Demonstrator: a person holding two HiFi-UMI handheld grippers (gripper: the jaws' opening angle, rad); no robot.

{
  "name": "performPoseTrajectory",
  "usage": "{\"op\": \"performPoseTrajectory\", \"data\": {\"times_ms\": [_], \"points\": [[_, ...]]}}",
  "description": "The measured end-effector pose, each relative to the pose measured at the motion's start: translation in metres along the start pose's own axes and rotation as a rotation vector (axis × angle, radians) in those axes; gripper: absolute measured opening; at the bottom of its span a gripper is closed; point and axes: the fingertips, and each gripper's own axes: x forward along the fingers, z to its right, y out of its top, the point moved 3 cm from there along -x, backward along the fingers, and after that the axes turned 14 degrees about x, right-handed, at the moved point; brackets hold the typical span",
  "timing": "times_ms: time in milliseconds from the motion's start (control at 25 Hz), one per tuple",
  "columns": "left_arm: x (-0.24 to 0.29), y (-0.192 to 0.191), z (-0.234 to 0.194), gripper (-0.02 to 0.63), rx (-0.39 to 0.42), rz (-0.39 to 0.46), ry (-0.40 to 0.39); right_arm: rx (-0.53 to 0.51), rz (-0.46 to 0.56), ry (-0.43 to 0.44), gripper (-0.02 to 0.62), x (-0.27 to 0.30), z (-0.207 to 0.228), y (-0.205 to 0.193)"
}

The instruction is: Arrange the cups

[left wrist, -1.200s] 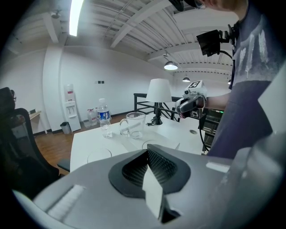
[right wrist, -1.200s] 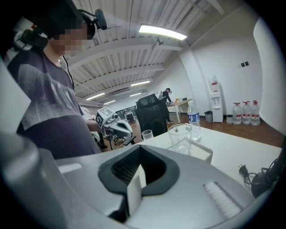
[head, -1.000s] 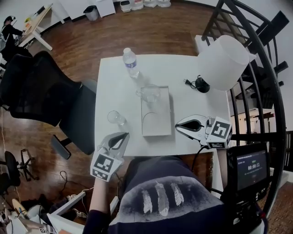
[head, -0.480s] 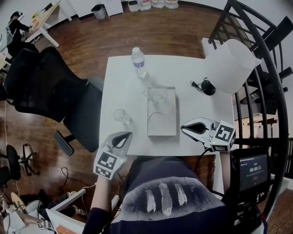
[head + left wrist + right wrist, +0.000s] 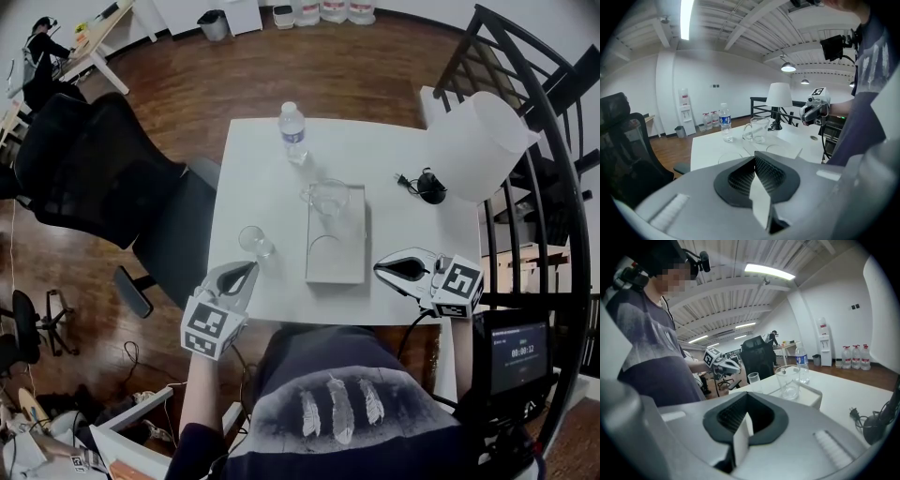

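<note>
The task looks barely begun, judging by how things lie. A handled cup [image 5: 328,197] stands at the 12 o'clock end of the tray [image 5: 349,264], while the glass [image 5: 253,241] sits on the bare tabletop [image 5: 262,169], just off the tray's edge at 9 o'clock. The tray's near half is vacant, so the glass is probably what remains to be placed. The left gripper [image 5: 242,275] hovers at 7 o'clock from the glass, near it but not touching, with jaws pressed together on nothing. The right gripper [image 5: 389,266] sits at 3 o'clock from the tray's near end, likewise closed and empty. A bottle [image 5: 293,131] stands at 11 o'clock from the cup and plays no clear part. Both cups are clear, so I cannot tell whether either holds liquid. A faint arc on the tray's near half may be a printed mark or a recess. In the left gripper view the gripper's own body covers nearly all of the glass. The lamp [image 5: 473,141] hides the tabletop corner at 2 o'clock.
</note>
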Motion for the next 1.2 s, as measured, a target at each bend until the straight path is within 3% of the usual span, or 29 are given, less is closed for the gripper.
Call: {"op": "performPoseTrajectory", "data": {"times_ms": [120, 160, 200, 320, 440, 520, 800, 1200], "points": [[0.0, 0.0, -0.018, 0.036, -0.007, 0.015, 0.024, -0.006, 0.001, -0.002, 0.005, -0.002, 0.001, 0.002], [0.0, 0.001, -0.023, 0.171, -0.011, 0.024, 0.024, -0.007, 0.002, -0.002, 0.005, -0.002, 0.001, 0.002], [0.001, 0.001, -0.027, 0.236, -0.011, 0.032, 0.02, -0.005, 0.001, -0.003, 0.005, -0.003, 0.0, 0.001], [0.003, 0.003, -0.038, 0.364, 0.019, 0.055, -0.007, 0.002, -0.005, -0.006, 0.005, -0.004, 0.0, -0.001], [0.006, 0.005, -0.042, 0.531, 0.037, 0.101, -0.089, 0.005, -0.011, -0.009, 0.005, -0.004, -0.001, -0.004], [0.01, 0.004, -0.043, 0.607, 0.026, 0.127, -0.139, 0.006, -0.014, -0.01, 0.005, -0.005, -0.001, -0.006], [0.038, -0.026, -0.056, 0.609, -0.01, 0.104, -0.185, 0.019, -0.03, -0.034, 0.005, -0.009, -0.001, -0.01], [0.097, -0.068, -0.036, 0.59, 0.034, 0.054, -0.234, 0.029, -0.041, -0.057, 0.005, -0.004, -0.002, -0.006]]}}
